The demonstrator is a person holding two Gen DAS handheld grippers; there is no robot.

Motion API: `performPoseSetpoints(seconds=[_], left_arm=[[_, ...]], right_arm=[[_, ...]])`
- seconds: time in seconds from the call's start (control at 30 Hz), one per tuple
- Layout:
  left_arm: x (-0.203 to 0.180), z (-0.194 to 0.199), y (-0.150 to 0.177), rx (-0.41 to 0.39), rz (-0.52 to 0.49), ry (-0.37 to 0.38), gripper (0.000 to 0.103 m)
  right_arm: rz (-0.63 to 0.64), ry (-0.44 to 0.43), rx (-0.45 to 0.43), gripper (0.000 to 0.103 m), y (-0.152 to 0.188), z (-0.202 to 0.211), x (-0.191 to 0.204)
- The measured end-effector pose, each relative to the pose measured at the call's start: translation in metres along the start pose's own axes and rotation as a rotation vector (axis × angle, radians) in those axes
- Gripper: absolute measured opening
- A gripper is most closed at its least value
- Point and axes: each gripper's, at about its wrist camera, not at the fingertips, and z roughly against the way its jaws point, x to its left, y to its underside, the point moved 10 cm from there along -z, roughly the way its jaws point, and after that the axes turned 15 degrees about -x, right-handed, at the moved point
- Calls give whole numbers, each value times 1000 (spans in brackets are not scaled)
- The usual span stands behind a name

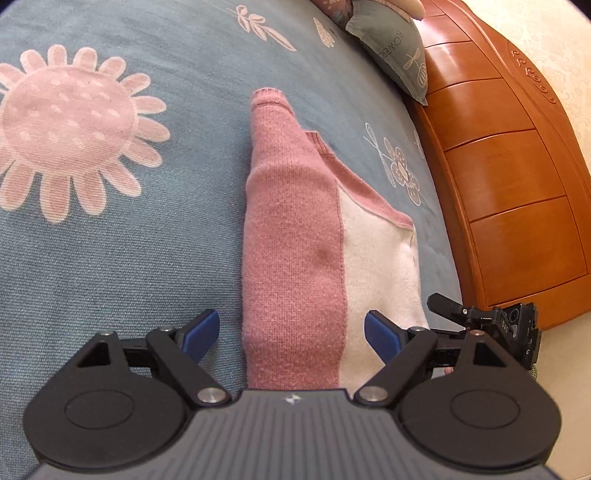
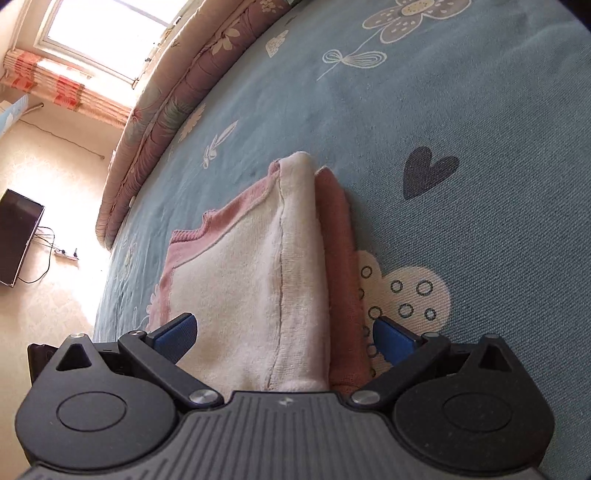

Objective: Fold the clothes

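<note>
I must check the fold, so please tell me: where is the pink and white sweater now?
The sweater lies folded on the blue flowered bedspread, ahead of both open grippers; in the left wrist view the wooden headboard is to its right.

Blue bedspread with pink flower prints. Orange wooden headboard, grey cushion leaning against it. Bright window, striped curtain below. Cream floor, dark TV, quilt roll.

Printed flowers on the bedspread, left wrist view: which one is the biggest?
The pink daisy-like flower at far left; the small outlined flower right of the sweater is far smaller.
</note>
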Motion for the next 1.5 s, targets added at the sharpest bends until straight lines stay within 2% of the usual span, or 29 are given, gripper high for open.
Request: performPoseSetpoints(seconds=[0.3, 0.4, 0.5, 0.57, 0.73, 0.83, 0.93, 1.0, 1.07, 1.13, 1.17, 1.3, 1.43, 1.5], left_arm=[[-2, -39, -20, 25, 89, 89, 88], [-3, -37, -16, 36, 89, 97, 88], [-1, -27, -3, 59, 103, 124, 88], [2, -23, -2, 52, 100, 148, 88], [-5, -42, -13, 70, 108, 119, 88], [-10, -48, -14, 70, 95, 113, 89], [-8, -42, -12, 44, 86, 148, 88], [-4, -38, -10, 26, 86, 162, 82], [-3, -38, -11, 24, 103, 158, 82], [-6, -41, -12, 41, 117, 147, 85], [-8, -44, -13, 53, 118, 140, 89], [-17, -53, -12, 76, 75, 125, 94], [-17, -59, -17, 91, 92, 139, 94], [-18, -61, -18, 99, 102, 123, 94]], right_arm=[[-123, -55, 99, 103, -8, -42, -15], [-106, -57, 121, 103, -1, -37, -11], [-120, -87, 204, 103, 17, -24, -5], [-115, -112, 222, 103, 24, -16, -3], [-187, -105, 208, 103, 12, -31, -3], [-171, -121, 198, 103, 10, -42, 0], [-147, -165, 174, 103, 11, -38, 2], [-122, -190, 146, 103, 13, -34, 3], [-101, -186, 130, 103, 14, -33, 6], [-84, -176, 129, 103, 15, -36, 7], [-89, -180, 128, 103, 14, -36, 7], [-130, -199, 119, 103, 9, -36, 5], [-129, -201, 121, 103, 9, -38, 6], [-131, -203, 121, 103, 9, -38, 6]])
